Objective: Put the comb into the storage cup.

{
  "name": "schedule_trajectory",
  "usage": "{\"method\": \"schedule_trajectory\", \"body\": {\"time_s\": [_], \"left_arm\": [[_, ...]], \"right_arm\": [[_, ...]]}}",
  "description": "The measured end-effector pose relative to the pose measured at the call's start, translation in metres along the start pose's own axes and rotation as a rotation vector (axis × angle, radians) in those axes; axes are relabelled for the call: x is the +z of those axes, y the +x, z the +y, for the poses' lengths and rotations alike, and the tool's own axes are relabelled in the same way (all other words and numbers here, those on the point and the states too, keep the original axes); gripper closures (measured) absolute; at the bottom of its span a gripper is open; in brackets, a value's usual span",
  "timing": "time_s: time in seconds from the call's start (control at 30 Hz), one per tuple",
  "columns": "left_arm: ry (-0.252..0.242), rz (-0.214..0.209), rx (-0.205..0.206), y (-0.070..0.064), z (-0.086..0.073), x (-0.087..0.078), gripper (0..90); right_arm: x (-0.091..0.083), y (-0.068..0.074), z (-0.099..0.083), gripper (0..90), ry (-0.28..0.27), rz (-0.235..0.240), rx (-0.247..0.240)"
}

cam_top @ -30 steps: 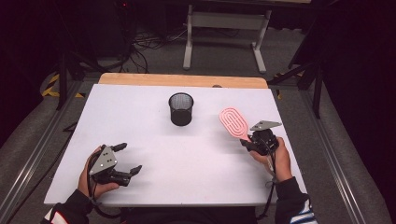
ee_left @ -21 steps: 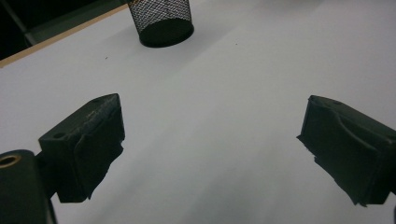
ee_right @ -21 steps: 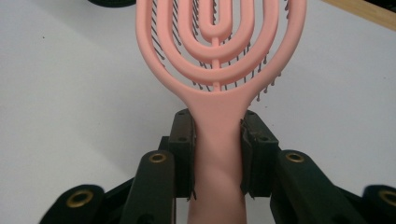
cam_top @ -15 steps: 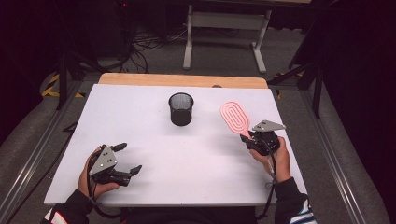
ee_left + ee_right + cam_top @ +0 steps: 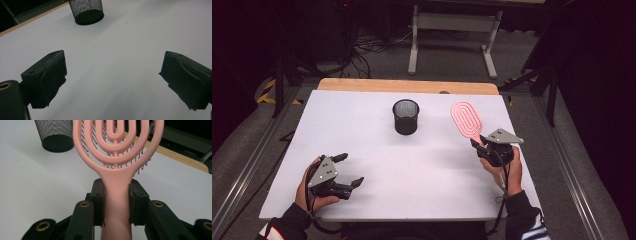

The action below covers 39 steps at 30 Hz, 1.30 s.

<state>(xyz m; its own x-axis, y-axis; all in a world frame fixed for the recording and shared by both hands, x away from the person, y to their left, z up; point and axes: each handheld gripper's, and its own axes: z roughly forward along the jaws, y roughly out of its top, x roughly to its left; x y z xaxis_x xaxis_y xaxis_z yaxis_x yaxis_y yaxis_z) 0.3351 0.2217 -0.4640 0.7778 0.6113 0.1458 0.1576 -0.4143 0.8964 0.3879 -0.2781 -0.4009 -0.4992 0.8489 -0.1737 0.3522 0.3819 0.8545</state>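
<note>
The right gripper is clamped tight on the handle of a pink hairbrush, and in the right gripper view you can see both jaws pressed flat against either side of that handle, with the looped, open-frame head sticking up and away from the hand, bristles showing through the gaps. So the brush sits over the right side of the table, head pointing toward the far edge, off to the right of a black mesh cup that stands upright near the middle of the far half. The left gripper rests near the front left corner, jaws spread wide with nothing between them, just bare surface. The table is covered in plain white, pretty much spotless, with a strip of light wood along the back edge. Beyond that the room is dark: grey floor, a tangle of cables, a pale metal stand, and yellow-black hazard tape at the left.
</note>
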Motion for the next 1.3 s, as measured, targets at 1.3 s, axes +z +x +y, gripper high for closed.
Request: {"method": "schedule_trajectory", "body": {"time_s": [1.3], "left_arm": [[-0.001, 0.0, 0.0, 0.001, -0.001, -0.001, 7.4]], "right_arm": [[-0.015, 0.017, 0.002, 70.0, -0.272, -0.032, -0.022]]}}
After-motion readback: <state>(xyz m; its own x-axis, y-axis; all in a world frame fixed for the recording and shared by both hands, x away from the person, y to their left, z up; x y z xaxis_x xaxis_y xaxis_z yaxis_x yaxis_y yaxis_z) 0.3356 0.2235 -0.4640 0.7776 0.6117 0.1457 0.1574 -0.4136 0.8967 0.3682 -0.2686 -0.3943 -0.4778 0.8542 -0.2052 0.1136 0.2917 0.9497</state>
